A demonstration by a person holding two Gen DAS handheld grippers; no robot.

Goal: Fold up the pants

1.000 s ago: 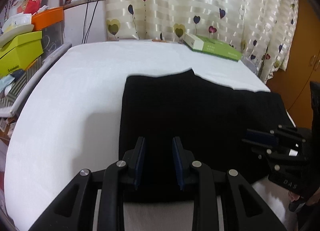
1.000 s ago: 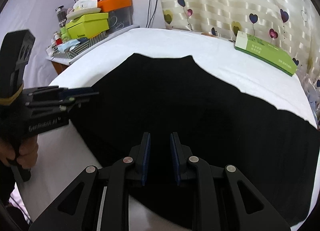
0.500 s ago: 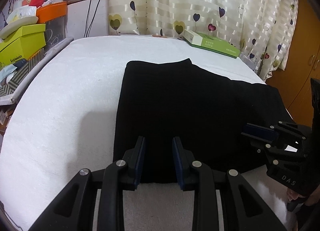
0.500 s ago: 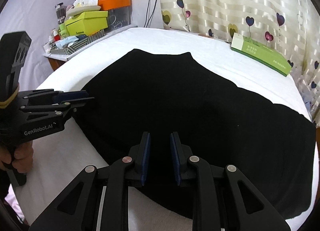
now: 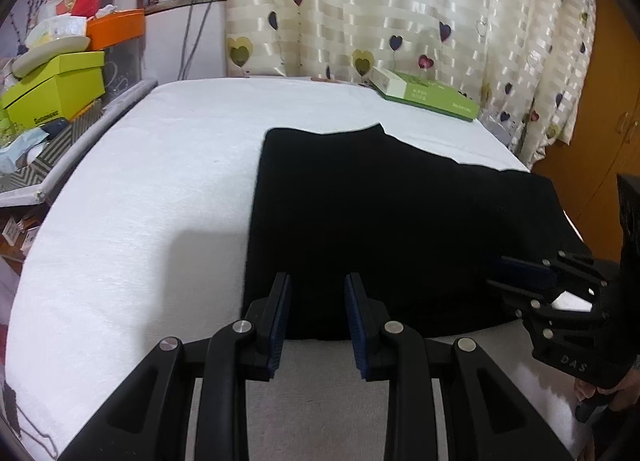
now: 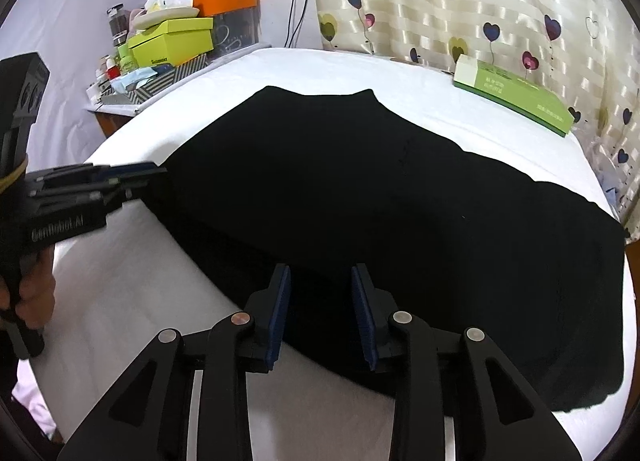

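Black pants (image 5: 380, 221) lie flat on the white bed, spreading from the middle toward the right; in the right wrist view the pants (image 6: 380, 201) fill the centre. My left gripper (image 5: 318, 293) hovers open over the pants' near left edge, nothing between its blue pads. My right gripper (image 6: 322, 289) is open too, just above the pants' near edge. Each gripper shows in the other's view: the right gripper (image 5: 520, 273) at the pants' right side, the left gripper (image 6: 132, 175) at their left corner, held by a hand (image 6: 34, 289).
The white bed (image 5: 140, 201) has bare cloth to the left of the pants. A green box (image 5: 428, 95) lies at the far edge by the heart-print curtain (image 5: 400, 9). Stacked boxes and clutter (image 5: 52, 89) stand on the left. A wooden cupboard (image 5: 608, 121) is on the right.
Both grippers have pulled back toward the near edge of the bed, so the pants' near edge now shows under the fingers. Both have opened a little wider. The pants lie unchanged.
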